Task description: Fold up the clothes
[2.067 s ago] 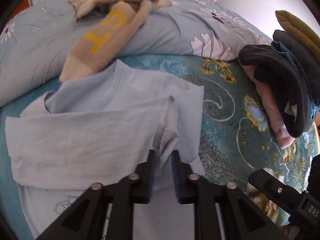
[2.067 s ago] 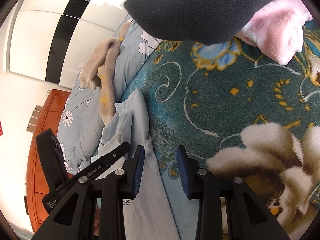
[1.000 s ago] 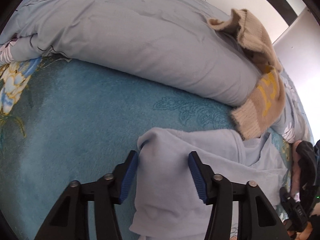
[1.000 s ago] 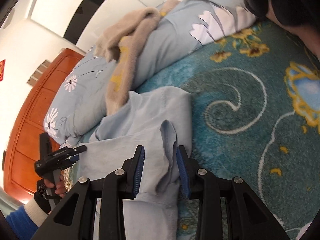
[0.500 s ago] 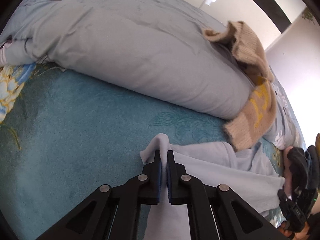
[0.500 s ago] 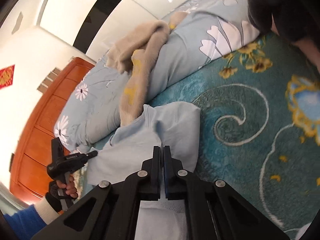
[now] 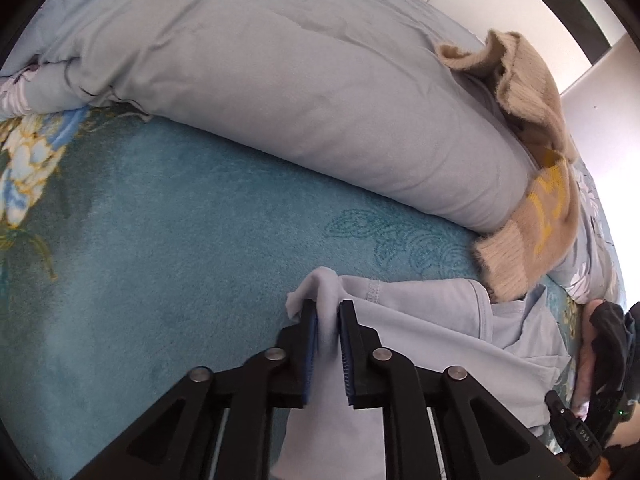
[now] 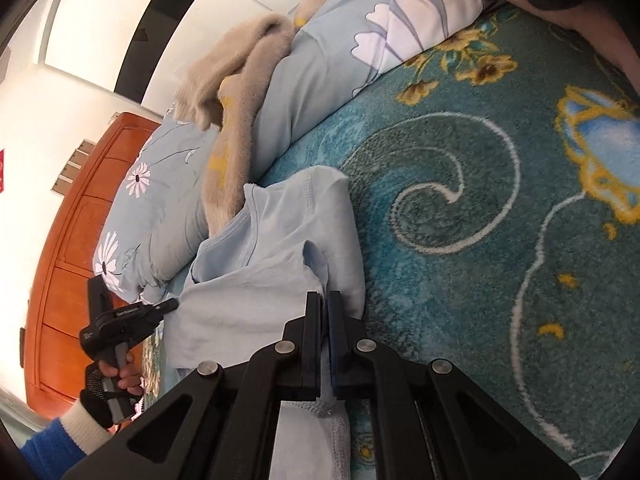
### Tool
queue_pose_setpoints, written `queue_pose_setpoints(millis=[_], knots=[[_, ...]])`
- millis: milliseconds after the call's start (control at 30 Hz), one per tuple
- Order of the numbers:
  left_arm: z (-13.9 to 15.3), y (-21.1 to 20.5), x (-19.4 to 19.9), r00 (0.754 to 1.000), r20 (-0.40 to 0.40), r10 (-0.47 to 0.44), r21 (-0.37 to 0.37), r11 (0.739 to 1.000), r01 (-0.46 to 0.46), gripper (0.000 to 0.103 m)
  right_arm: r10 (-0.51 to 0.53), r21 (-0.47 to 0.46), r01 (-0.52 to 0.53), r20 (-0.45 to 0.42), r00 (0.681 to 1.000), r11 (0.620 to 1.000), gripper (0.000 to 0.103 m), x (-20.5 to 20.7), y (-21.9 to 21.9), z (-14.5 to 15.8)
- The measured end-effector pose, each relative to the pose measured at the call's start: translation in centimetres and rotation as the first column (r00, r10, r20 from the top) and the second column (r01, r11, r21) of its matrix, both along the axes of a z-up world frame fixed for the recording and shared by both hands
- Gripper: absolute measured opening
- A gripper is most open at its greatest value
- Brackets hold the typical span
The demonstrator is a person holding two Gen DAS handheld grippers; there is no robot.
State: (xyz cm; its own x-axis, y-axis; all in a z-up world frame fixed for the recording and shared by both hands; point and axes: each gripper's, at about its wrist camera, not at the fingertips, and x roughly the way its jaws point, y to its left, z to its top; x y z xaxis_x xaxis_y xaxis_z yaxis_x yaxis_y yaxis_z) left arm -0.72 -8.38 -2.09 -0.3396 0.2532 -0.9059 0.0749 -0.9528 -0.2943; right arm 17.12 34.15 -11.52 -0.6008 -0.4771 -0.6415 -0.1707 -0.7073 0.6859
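Pale-blue T-shirt (image 7: 432,344): lies on the teal blanket (image 7: 160,240), just ahead of your grippers.
Left gripper (image 7: 328,316): you've pinched a raised shirt corner.
Right gripper (image 8: 325,300): clamped tight on another shirt edge.
Beyond: beige sweater (image 7: 532,200) draped over the duvet (image 7: 280,88).

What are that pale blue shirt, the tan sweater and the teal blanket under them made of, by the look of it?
The pale blue shirt looks like thin cotton jersey: matte, limp, with stitched hems. The tan sweater seems a fuzzy wool-like knit, with ribbed cuff and a yellow pattern. The teal blanket looks like plush fleece with short, soft pile and printed flowers. Exact fibres cannot be told.
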Motion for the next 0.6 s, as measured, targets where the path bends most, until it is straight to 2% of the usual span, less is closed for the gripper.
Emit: queue_pose_setpoints(millis=[133, 233, 433, 533, 567, 600], knots=[[2.0, -1.6, 2.7, 0.998, -0.004, 0.061, 0.012, 0.998, -0.061, 0.032, -0.027, 0.039, 0.026, 0.001, 1.0, 0.999, 0.003, 0.8, 1.1, 0.9], [2.3, -2.2, 6.6, 0.998, 0.006, 0.061, 0.01, 0.998, -0.061, 0.038, 0.009, 0.044, -0.01, 0.014, 1.0, 0.999, 0.004, 1.8, 0.8, 1.5], [1.6, -3.5, 14.9, 0.995, 0.054, 0.086, 0.028, 0.996, -0.087, 0.041, 0.006, 0.006, -0.006, 0.054, 0.999, 1.0, 0.004, 4.8, 0.4, 2.4], [1.4, -4.0, 18.0, 0.991, 0.07, 0.111, 0.046, 0.992, -0.114, 0.041, 0.028, -0.028, -0.027, 0.025, 0.999, 0.999, 0.004, 5.2, -0.1, 3.0], [1.4, -4.0, 18.9, 0.991, 0.065, 0.121, 0.059, 0.99, -0.125, 0.041, 0.04, -0.018, -0.04, 0.014, 0.999, 0.999, 0.006, 4.8, -0.5, 3.3], [1.5, -4.1, 19.7, 0.989, 0.063, 0.132, 0.067, 0.988, -0.137, 0.042, 0.046, 0.004, -0.046, 0.01, 0.999, 0.999, 0.015, 4.4, -0.7, 3.5]])
